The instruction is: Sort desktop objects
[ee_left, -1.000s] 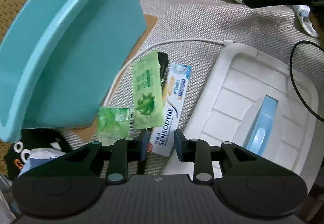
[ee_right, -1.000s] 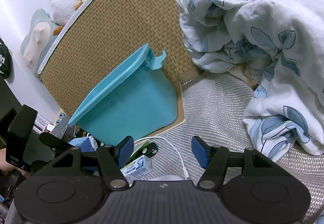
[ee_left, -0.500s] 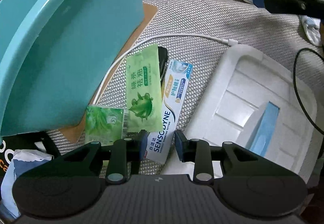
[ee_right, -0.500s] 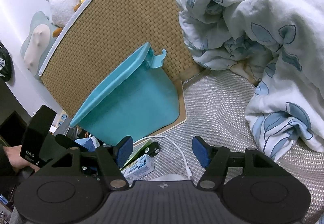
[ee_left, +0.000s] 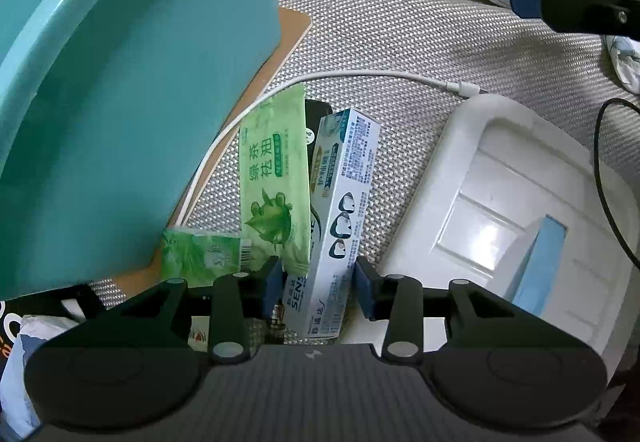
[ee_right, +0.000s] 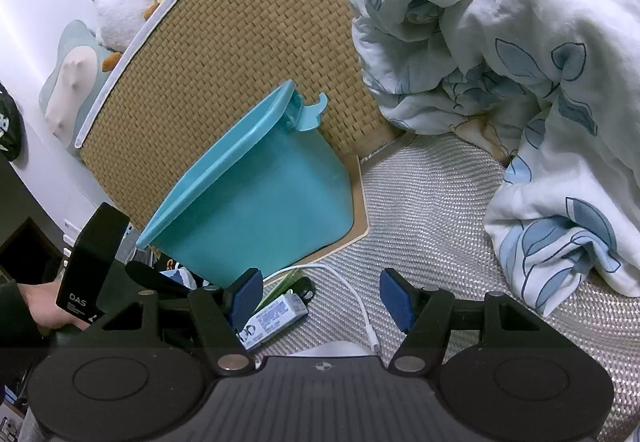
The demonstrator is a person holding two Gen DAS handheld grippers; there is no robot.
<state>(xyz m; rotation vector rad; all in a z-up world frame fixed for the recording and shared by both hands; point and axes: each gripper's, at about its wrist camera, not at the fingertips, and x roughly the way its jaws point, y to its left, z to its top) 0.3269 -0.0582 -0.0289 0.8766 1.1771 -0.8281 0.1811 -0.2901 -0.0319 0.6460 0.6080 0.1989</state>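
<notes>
Left gripper [ee_left: 316, 284], jaws opening around the toothpaste box [ee_left: 340, 218], hovers over grey woven bedding [ee_left: 380, 22].

Dim indoor light, soft shadows; glare on white lid [ee_left: 492, 238]; fisheye-bent edges; sharp focus.

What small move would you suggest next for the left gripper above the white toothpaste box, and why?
Probably lower slightly, then close. The left gripper is opening, its blue pads astride the near end of the white toothpaste box without pressing it, and the green sachet overlaps the box's edge.
</notes>
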